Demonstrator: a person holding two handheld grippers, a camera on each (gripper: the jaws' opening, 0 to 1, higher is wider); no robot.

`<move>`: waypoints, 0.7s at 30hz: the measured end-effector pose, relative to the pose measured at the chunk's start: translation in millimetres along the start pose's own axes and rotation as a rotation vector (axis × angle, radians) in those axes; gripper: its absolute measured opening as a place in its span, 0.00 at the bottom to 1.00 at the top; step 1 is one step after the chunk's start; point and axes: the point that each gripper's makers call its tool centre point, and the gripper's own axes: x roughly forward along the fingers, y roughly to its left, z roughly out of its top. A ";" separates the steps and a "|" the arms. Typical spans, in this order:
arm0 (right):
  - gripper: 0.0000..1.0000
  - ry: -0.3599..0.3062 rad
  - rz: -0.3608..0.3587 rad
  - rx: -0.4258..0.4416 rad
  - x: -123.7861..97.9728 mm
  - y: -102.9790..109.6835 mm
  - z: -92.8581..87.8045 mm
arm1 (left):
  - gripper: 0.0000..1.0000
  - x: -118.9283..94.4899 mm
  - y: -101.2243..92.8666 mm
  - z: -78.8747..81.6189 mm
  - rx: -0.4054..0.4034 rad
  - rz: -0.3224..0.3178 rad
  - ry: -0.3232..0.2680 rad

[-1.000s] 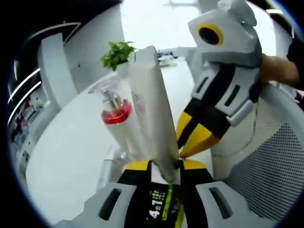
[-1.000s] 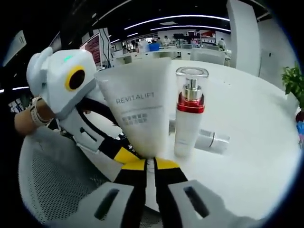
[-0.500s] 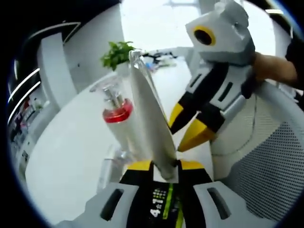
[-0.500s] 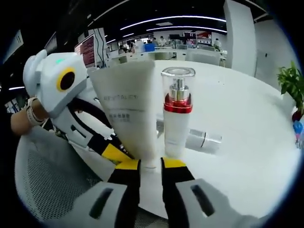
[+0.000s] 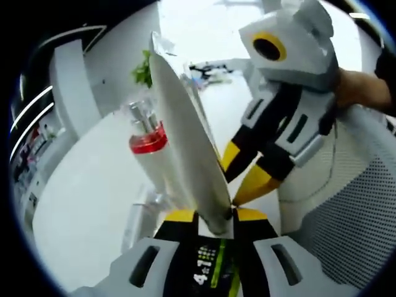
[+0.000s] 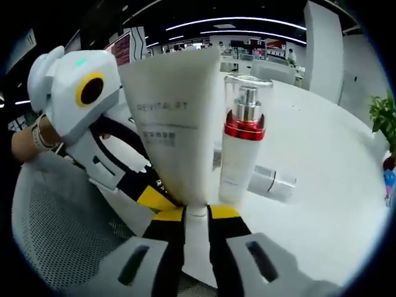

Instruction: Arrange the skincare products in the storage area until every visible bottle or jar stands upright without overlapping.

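Observation:
A white REVITALIFT tube [image 6: 176,117] stands cap-down at the near edge of the white round table [image 6: 322,161]. My left gripper [image 5: 213,216] is shut on its cap end, and the tube [image 5: 182,130] leans up and to the left from the jaws. My right gripper [image 6: 198,213] is open, its jaws standing either side of the same cap end; it enters the left gripper view [image 5: 241,173] with its yellow tips apart. Right beside the tube, a white pump bottle [image 6: 238,154] with a red collar and clear cap stands upright [image 5: 151,154].
A silvery bottle [image 6: 272,181] lies on its side behind the pump bottle. A white mesh chair [image 6: 55,229] sits under both grippers at the table's edge. A green plant [image 6: 383,114] stands at the far side. A person's hands [image 5: 365,86] hold the grippers.
The right gripper's jaws, nearly together on the tube's cap end a second ago, have opened. In the left gripper view the tube now leans further left.

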 end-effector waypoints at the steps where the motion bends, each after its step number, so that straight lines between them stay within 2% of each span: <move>1: 0.13 0.001 -0.001 0.000 0.1 -0.4 -0.1 | 0.19 0.0 0.3 0.0 -0.002 0.000 -0.001; 8: 0.13 -0.004 -0.004 0.019 -0.2 -2.0 0.4 | 0.17 0.4 1.6 0.5 -0.030 0.000 -0.020; 14: 0.19 0.000 -0.021 0.042 -1.0 -7.0 -1.3 | 0.16 -0.2 6.6 -0.6 -0.068 -0.003 -0.041; 21: 0.22 -0.025 -0.026 0.061 -2.4 -8.9 2.8 | 0.15 -2.0 10.7 -2.6 -0.050 -0.003 -0.032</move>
